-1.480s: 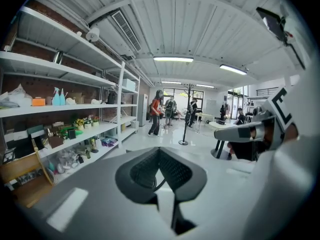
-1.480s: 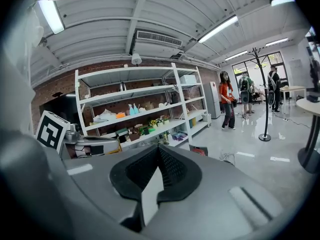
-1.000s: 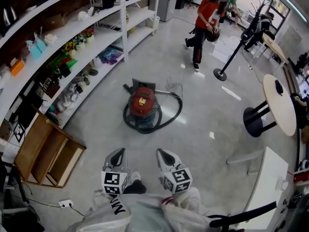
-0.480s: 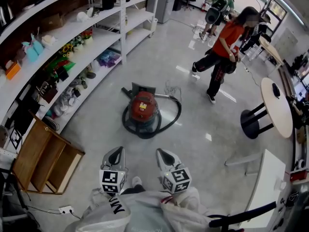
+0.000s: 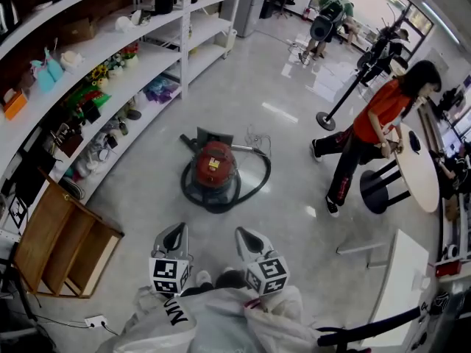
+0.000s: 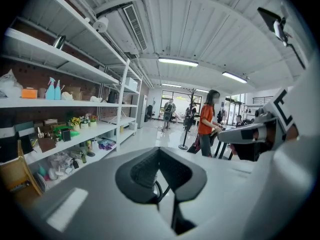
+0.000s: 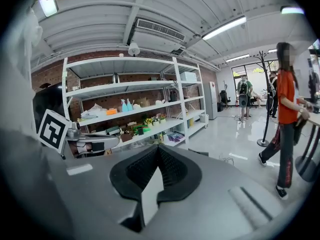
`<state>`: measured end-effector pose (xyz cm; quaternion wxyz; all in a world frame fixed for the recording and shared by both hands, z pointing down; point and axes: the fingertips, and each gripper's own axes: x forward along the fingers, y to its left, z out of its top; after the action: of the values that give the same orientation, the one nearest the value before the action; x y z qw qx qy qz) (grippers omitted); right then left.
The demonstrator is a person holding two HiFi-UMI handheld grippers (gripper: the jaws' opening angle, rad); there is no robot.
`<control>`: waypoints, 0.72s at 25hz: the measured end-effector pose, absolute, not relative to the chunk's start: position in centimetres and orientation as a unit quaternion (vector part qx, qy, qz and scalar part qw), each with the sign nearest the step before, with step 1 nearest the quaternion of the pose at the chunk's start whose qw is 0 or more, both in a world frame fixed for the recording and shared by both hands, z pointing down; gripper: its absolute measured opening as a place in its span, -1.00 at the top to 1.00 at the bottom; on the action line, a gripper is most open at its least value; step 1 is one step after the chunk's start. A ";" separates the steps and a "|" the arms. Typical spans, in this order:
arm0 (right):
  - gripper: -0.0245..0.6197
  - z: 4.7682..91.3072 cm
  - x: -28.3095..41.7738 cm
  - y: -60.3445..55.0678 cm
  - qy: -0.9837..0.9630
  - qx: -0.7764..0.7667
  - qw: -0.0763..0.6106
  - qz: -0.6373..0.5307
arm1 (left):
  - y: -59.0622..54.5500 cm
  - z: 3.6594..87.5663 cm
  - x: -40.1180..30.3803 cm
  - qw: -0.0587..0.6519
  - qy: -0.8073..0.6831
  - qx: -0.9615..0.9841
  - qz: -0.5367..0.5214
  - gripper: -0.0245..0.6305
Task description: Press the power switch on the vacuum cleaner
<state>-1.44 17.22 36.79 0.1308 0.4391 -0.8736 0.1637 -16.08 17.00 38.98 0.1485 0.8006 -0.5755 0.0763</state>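
A red vacuum cleaner (image 5: 213,166) stands on the grey floor in the middle of the head view, with a yellow label on its lid and its black hose (image 5: 254,184) looped round its base. I cannot make out its power switch. My left gripper (image 5: 176,236) and right gripper (image 5: 246,237) are held side by side low in the head view, well short of the vacuum and pointing toward it. Both are shut with nothing between the jaws. The left gripper view shows its black pads (image 6: 145,166) pressed together, and in the right gripper view the pads (image 7: 172,168) also meet. Neither gripper view shows the vacuum.
White shelves (image 5: 110,46) full of small items run along the left. A wooden crate (image 5: 62,241) lies at the lower left. A person in a red shirt (image 5: 372,134) walks by a round table (image 5: 418,169) on the right. A coat stand (image 5: 327,116) stands behind.
The person in red has walked from the far back to the right side by the round table. The vacuum sits slightly higher in view. Both grippers have stayed shut and almost still.
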 end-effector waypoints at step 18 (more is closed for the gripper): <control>0.92 37.5 -1.2 12.6 -0.870 0.450 0.107 0.173 | 13.2 39.1 -16.4 0.130 -0.575 0.801 0.101 0.93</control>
<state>-1.15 12.59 37.52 0.1072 0.4499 -0.8697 0.1725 -16.38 13.17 39.11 0.1302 0.8014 -0.5750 0.1011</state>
